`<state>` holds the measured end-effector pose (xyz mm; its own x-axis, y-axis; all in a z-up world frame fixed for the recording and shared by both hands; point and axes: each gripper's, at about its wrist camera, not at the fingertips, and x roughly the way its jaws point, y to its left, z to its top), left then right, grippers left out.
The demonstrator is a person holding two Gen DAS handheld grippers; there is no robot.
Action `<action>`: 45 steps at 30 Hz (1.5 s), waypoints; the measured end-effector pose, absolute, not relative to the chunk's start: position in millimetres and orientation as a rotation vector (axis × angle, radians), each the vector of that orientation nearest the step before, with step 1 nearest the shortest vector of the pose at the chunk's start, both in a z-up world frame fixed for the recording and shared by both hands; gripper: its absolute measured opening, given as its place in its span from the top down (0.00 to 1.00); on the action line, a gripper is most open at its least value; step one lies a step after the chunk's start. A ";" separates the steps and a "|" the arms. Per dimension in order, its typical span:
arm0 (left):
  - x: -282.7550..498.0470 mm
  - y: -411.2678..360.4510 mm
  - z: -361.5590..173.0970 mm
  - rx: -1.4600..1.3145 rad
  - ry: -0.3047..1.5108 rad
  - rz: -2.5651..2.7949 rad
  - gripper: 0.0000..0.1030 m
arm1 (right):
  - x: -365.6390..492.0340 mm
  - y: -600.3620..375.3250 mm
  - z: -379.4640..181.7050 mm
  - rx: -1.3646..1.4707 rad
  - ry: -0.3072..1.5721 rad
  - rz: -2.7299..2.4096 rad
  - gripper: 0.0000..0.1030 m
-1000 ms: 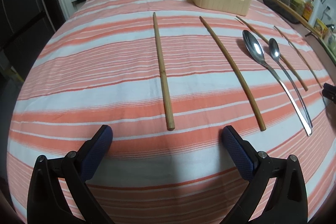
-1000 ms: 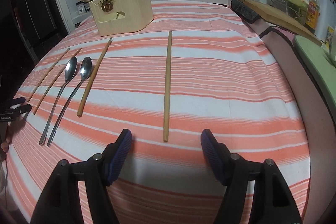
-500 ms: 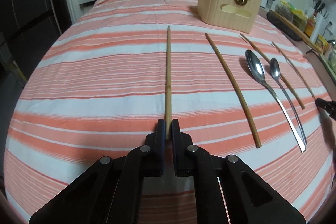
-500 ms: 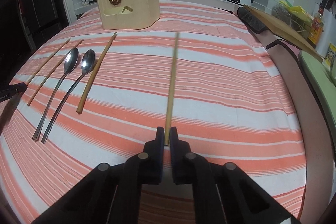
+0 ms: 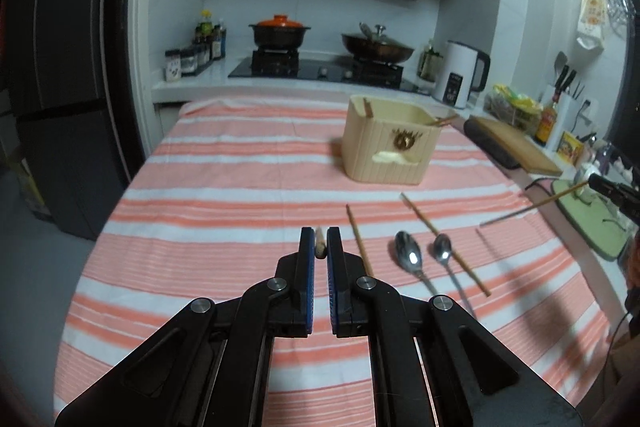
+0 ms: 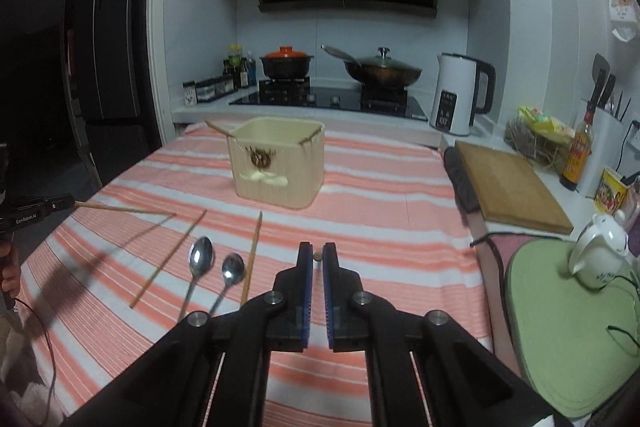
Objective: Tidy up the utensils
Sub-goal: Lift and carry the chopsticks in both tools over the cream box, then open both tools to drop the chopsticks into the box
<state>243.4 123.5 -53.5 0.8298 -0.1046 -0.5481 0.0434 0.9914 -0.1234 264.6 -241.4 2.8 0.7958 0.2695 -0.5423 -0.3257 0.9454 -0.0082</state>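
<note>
1. Comparing with a second ago: both pairs of tongs stood wide apart over the striped desk [image 5: 224, 187], each bracketing the near end of a chopstick. Now the left tongs [image 5: 320, 247] are pinched together on the left chopstick [image 5: 319, 245], and the right tongs [image 6: 317, 259] are pinched together on the right chopstick [image 6: 317, 257].
2. Both chopsticks have left the cloth. Each now shows end-on between its own blue pads, pointing straight ahead of the tongs, so only the butt is visible.
3. Side check: the right wrist view shows the left tongs far to the left with their chopstick sticking out nearly level above the desk; the left wrist view shows the right tongs likewise at far right.
4. Meaning for the task: two utensils are picked up together; judged next step is the carry to the beige holder [image 6: 280, 163], which stands ahead of both tongs and already has sticks in it.
5. Remaining on the desk, between the two tongs: three chopsticks, large spoon [image 5: 409, 257] and small spoon [image 5: 442, 251].
6. Pose: both hands have risen; both tongs tilt moderately downward, aimed past the utensils toward the holder.
</note>
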 end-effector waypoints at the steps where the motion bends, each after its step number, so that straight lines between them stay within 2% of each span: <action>1: 242.3 121.5 -44.3 -0.104 0.570 -0.088 0.96 | 262.7 -238.7 11.2 -0.099 0.549 0.328 0.95; 7: 241.7 110.3 -9.6 -0.087 0.513 -0.133 0.96 | 251.3 -225.7 40.8 -0.081 0.477 0.385 0.95; 16: 247.6 98.1 11.7 -0.115 0.494 -0.207 0.96 | 251.0 -213.1 60.4 -0.058 0.431 0.432 0.95; 24: 270.0 94.1 43.3 -0.157 0.450 -0.250 0.96 | 281.7 -208.2 74.1 -0.013 0.397 0.440 0.95; 32: 321.6 73.8 90.5 -0.105 0.345 -0.229 0.96 | 333.0 -182.0 108.2 0.004 0.275 0.426 0.95; 39: 385.9 56.0 79.0 -0.072 0.364 -0.207 0.96 | 391.9 -150.2 112.6 0.002 0.277 0.441 0.95; 45: 426.5 49.6 53.8 -0.089 0.421 -0.212 0.96 | 428.4 -137.9 90.6 0.007 0.247 0.409 0.95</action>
